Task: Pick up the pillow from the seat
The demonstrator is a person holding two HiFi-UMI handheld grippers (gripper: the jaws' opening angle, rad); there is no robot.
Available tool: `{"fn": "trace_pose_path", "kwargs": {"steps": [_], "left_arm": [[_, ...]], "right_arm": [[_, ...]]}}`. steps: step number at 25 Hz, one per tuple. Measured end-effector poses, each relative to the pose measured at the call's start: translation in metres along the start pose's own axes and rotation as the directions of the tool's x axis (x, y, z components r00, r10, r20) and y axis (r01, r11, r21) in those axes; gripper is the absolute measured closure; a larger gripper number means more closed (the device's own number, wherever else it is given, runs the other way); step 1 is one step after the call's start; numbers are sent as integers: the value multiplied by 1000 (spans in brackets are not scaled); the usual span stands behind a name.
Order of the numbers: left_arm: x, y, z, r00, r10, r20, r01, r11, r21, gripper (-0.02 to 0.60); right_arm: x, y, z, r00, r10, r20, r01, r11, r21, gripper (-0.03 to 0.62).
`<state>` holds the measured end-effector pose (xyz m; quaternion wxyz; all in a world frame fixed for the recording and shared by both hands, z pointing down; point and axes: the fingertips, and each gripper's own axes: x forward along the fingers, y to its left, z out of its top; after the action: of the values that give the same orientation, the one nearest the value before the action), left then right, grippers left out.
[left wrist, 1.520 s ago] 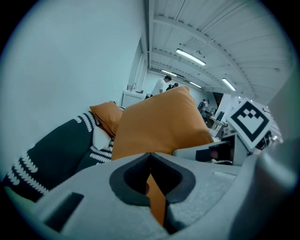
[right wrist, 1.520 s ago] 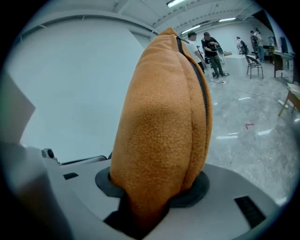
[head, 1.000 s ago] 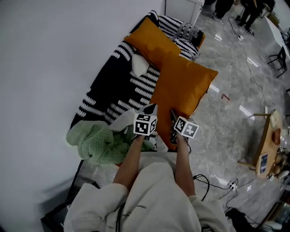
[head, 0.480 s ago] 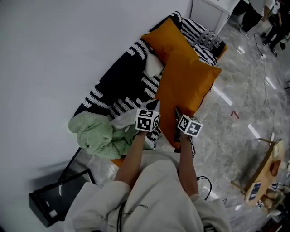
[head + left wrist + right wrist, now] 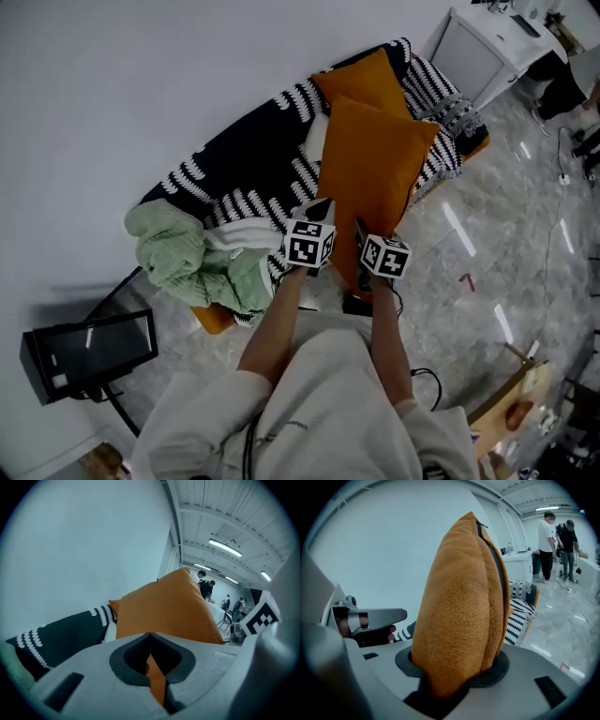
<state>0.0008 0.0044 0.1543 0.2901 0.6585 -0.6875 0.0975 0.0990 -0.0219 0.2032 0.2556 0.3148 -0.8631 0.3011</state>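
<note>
An orange pillow (image 5: 370, 178) stands on edge in front of the sofa seat (image 5: 253, 178), with both grippers holding its near side. My left gripper (image 5: 317, 214) is shut on a thin edge of the pillow (image 5: 164, 611), which runs down between its jaws. My right gripper (image 5: 361, 239) is shut on a thick corner of the pillow (image 5: 461, 606), which fills that view upright with its zip seam facing right. A second orange pillow (image 5: 361, 80) leans at the far end of the sofa.
A black-and-white striped throw (image 5: 234, 164) covers the sofa, and a green blanket (image 5: 178, 253) is heaped at its near end. A black box (image 5: 89, 352) sits on the floor at left, a white cabinet (image 5: 487, 52) beyond the sofa. Two people (image 5: 555, 541) stand far off.
The head view has swung, so the sofa now lies more across the picture. Both grippers have kept their hold on the orange pillow, which looks raised and more upright.
</note>
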Motion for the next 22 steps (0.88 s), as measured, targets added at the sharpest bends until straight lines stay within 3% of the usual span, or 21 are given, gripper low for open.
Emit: {"fn": "trace_pose_path", "kwargs": {"steps": [7, 14, 22], "left_arm": [[13, -17, 0, 992, 121, 20, -120, 991, -54, 573], [18, -34, -11, 981, 195, 18, -192, 977, -97, 572], [22, -46, -14, 973, 226, 45, -218, 966, -141, 574]], "right_arm": [[7, -36, 16, 985, 163, -61, -168, 983, -78, 385], [13, -63, 28, 975, 198, -101, -210, 969, -131, 385], [16, -65, 33, 965, 226, -136, -250, 945, -208, 384]]}}
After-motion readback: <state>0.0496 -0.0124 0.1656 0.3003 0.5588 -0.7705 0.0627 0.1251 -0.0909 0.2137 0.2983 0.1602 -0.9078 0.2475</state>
